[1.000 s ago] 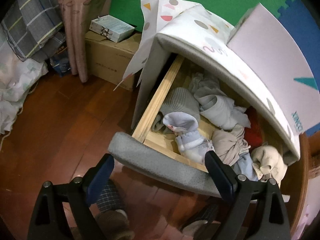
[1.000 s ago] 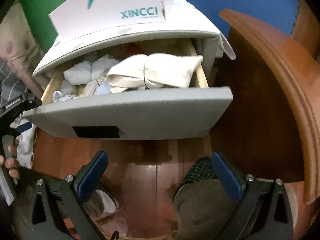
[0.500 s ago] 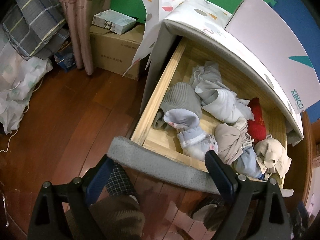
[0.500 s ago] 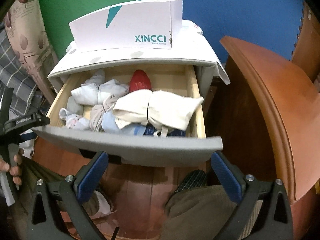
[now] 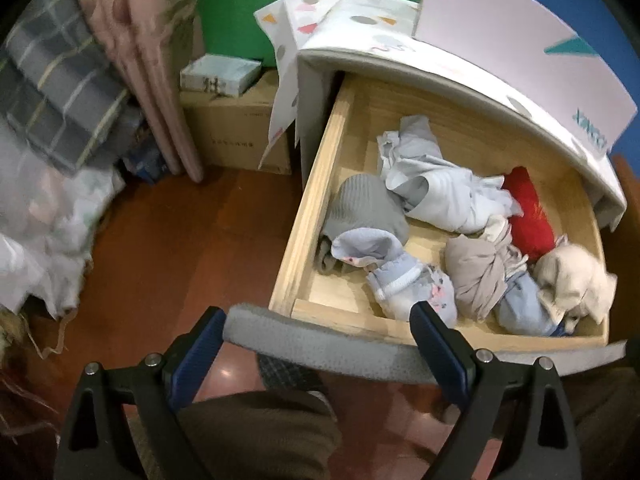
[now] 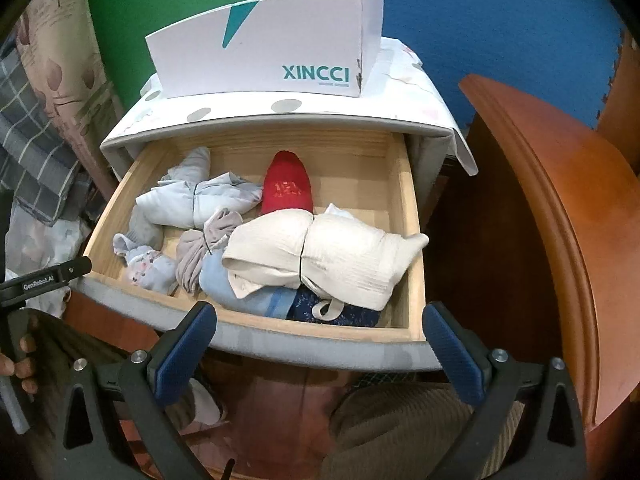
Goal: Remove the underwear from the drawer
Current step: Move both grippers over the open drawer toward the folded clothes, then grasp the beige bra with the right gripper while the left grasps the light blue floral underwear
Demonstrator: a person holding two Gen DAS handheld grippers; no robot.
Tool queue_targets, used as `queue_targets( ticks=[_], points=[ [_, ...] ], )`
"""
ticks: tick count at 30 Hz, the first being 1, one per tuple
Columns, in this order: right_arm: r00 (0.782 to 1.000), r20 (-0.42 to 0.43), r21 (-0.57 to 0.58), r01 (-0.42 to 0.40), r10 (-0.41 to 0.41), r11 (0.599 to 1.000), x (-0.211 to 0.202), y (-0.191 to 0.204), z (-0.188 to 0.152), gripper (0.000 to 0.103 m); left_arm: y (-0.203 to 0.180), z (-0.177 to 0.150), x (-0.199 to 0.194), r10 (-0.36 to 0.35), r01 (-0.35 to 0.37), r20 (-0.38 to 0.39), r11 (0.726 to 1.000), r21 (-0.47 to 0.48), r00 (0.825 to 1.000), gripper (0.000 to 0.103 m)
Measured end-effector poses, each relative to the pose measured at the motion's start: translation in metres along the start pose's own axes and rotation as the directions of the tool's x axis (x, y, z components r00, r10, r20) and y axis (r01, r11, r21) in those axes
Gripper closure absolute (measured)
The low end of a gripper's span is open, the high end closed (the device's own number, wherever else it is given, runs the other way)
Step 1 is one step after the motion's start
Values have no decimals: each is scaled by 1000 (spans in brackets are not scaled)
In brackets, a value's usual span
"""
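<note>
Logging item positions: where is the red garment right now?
In the right wrist view the red garment lies mid-drawer toward the back, between the pale blue bundle on its left and the cream bundle in front.

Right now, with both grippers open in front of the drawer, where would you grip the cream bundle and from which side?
Probably from above with the right gripper, closing across the cinched middle of the cream bundle. It lies topmost in the drawer, and the band narrows it there.

A white XINCCI box (image 6: 264,46) sits atop the cabinet; a cardboard carton (image 5: 236,132) stands beside the curtain (image 5: 148,60).
</note>
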State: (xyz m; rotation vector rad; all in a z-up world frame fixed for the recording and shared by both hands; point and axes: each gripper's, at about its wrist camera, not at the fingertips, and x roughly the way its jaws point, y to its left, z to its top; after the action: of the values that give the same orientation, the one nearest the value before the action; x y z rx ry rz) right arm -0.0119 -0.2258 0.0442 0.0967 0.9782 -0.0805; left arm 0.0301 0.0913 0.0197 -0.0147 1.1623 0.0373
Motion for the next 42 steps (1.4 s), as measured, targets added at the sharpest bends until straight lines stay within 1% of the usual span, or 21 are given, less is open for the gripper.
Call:
queue_targets(
  ticks=[2, 5, 9, 10, 12, 14, 16, 17, 18, 22, 24, 25, 27, 31, 35, 38, 39, 42],
  points=[
    [1000, -18, -12, -15, 15, 1000, 5, 0, 6, 1, -4, 3, 0, 16, -16, -1, 1000, 22, 1000, 7],
    [997, -54, -37, -53, 51, 998, 12, -2, 14, 1, -7, 4, 1, 13, -13, -2, 998, 55, 1000, 7],
    [991, -111, -87, -78, 68, 993, 24, -4, 30, 1, -10, 5, 2, 19, -19, 3, 996, 91, 1000, 8],
    [988, -139, -108, -78, 63, 991, 29, -4, 37, 1, -11, 3, 1, 20, -20, 3, 995, 94, 1000, 8],
    [982, -168, -136, -107, 84, 985, 36, -2, 44, 1, -14, 5, 2, 28, -27, -2, 993, 117, 1000, 9],
    [973, -216, -160, -119, 83, 980, 46, 0, 53, 1, -15, 6, -1, 31, -31, 0, 990, 137, 1000, 9],
    [957, -266, -176, -171, 120, 969, 56, 2, 60, 1, -16, 9, -6, 16, -17, 6, 988, 156, 1000, 9],
    [951, -284, -184, -181, 124, 966, 60, 2, 63, 1, -16, 10, -9, 3, -4, 7, 987, 162, 1000, 9],
    [942, -313, -193, -185, 118, 963, 66, 3, 66, 1, -16, 13, -12, -19, 18, 5, 985, 170, 1000, 9],
    [927, -370, -265, -167, 60, 950, 84, 6, 70, 1, -19, 20, -15, -80, 82, -19, 975, 205, 997, 9],
    [908, -417, -297, -179, 42, 938, 95, 7, 67, 1, -23, 22, -14, -99, 103, -30, 967, 231, 995, 9],
    [902, -431, -314, -181, 30, 932, 99, 9, 65, 1, -25, 23, -14, -104, 109, -36, 963, 246, 994, 9],
    [895, -446, -352, -176, 1, 919, 106, 11, 62, 1, -29, 24, -11, -115, 125, -52, 955, 271, 992, 9],
    [892, -449, -410, -156, -49, 899, 118, 15, 59, 1, -33, 24, -2, -123, 145, -92, 946, 289, 988, 9],
    [888, -456, -430, -164, -57, 888, 132, 22, 56, 1, -32, 26, 5, -139, 166, -113, 944, 284, 984, 9],
    [888, -457, -425, -164, -55, 890, 138, 25, 53, 3, -32, 30, 9, -150, 178, -124, 948, 264, 981, 9],
    [887, -459, -417, -164, -52, 894, 139, 25, 51, 5, -32, 31, 11, -150, 180, -130, 949, 259, 980, 9],
    [891, -454, -370, -158, -30, 916, 140, 22, 51, 10, -33, 33, 14, -157, 189, -142, 949, 252, 977, 9]
  ],
)
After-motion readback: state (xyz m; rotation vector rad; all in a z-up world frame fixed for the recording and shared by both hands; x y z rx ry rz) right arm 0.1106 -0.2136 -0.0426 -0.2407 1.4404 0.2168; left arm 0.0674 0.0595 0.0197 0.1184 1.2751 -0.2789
